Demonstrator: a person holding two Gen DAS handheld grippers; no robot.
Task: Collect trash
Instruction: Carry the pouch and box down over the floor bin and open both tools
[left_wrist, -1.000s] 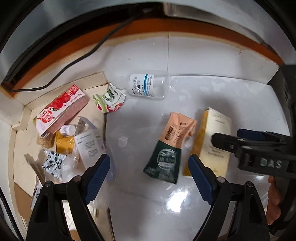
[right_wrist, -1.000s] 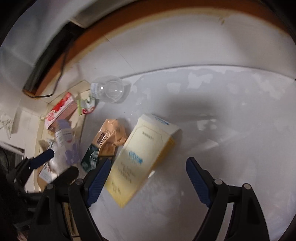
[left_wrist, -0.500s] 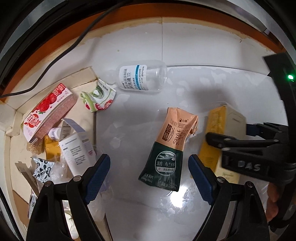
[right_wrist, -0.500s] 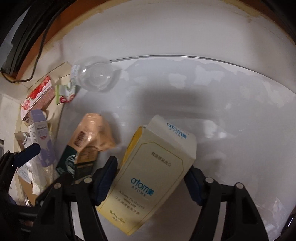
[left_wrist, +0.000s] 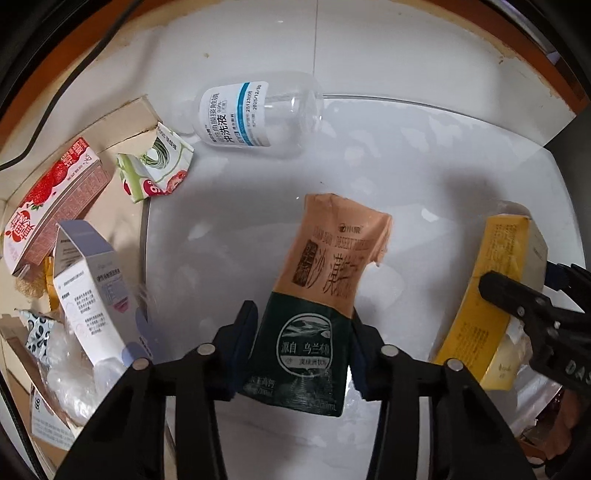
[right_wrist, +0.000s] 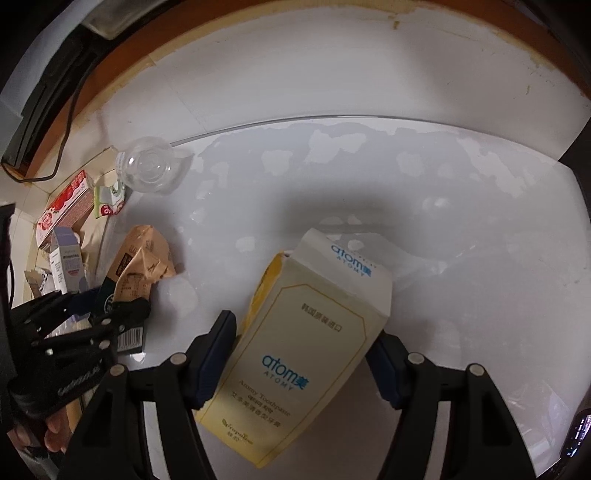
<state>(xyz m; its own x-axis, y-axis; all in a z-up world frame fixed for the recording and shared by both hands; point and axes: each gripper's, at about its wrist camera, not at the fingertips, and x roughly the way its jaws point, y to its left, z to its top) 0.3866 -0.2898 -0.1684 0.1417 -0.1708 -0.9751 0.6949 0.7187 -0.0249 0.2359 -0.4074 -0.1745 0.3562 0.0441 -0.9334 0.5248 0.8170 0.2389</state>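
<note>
Left gripper (left_wrist: 301, 352) clamps a crumpled tan-and-green milk carton (left_wrist: 317, 295); right gripper (right_wrist: 303, 363) clamps a pale-yellow cardboard toothpaste box (right_wrist: 306, 332). Ahead-left, 1 clear plastic bottle (left_wrist: 258, 114) remains uncollected.

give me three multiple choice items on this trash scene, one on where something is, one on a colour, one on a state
1. Where does the clear bottle lie?
A. beyond the milk carton
B. between the right gripper's fingers
C. on top of the strawberry box

2. What colour is the lower part of the milk carton?
A. red
B. dark green
C. white

3. What does the right gripper have between its fingers?
A. nothing
B. the clear bottle
C. the toothpaste box

Answers: 1 A, it lies on its side on the white surface farther from the left gripper. 2 B, orange-brown above, dark green below. 3 C, both blue pads sit against its sides.
</note>
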